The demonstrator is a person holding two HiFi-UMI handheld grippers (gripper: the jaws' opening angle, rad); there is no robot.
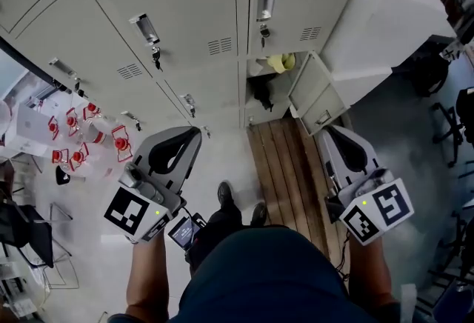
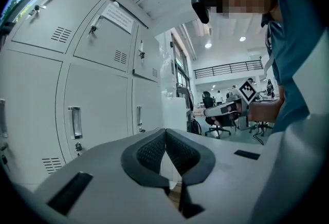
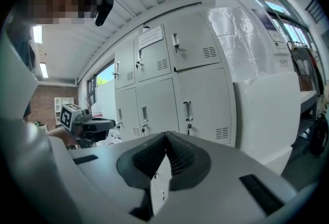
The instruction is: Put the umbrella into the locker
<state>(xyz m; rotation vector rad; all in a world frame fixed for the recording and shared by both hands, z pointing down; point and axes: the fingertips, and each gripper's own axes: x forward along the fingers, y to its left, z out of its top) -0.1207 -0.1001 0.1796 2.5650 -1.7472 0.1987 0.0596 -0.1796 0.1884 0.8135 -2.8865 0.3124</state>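
A bank of grey lockers (image 1: 185, 10) fills the wall ahead. One low locker (image 1: 261, 81) stands open, its door (image 1: 315, 95) swung out to the right. Inside it a dark folded thing (image 1: 261, 97), perhaps the umbrella, sits low, with a yellow item (image 1: 281, 62) above it. My left gripper (image 1: 195, 132) is shut and empty, held up in front of the lockers; its pads meet in the left gripper view (image 2: 165, 131). My right gripper (image 1: 326, 133) is likewise shut with nothing between its fingers (image 3: 166, 134). Both are well short of the open locker.
A slatted wooden board (image 1: 285, 166) lies on the floor before the open locker. A large white wrapped box (image 1: 392, 25) stands to the right. Several red-and-white items (image 1: 74, 136) sit on the floor at the left. Office chairs (image 2: 213, 115) stand beyond.
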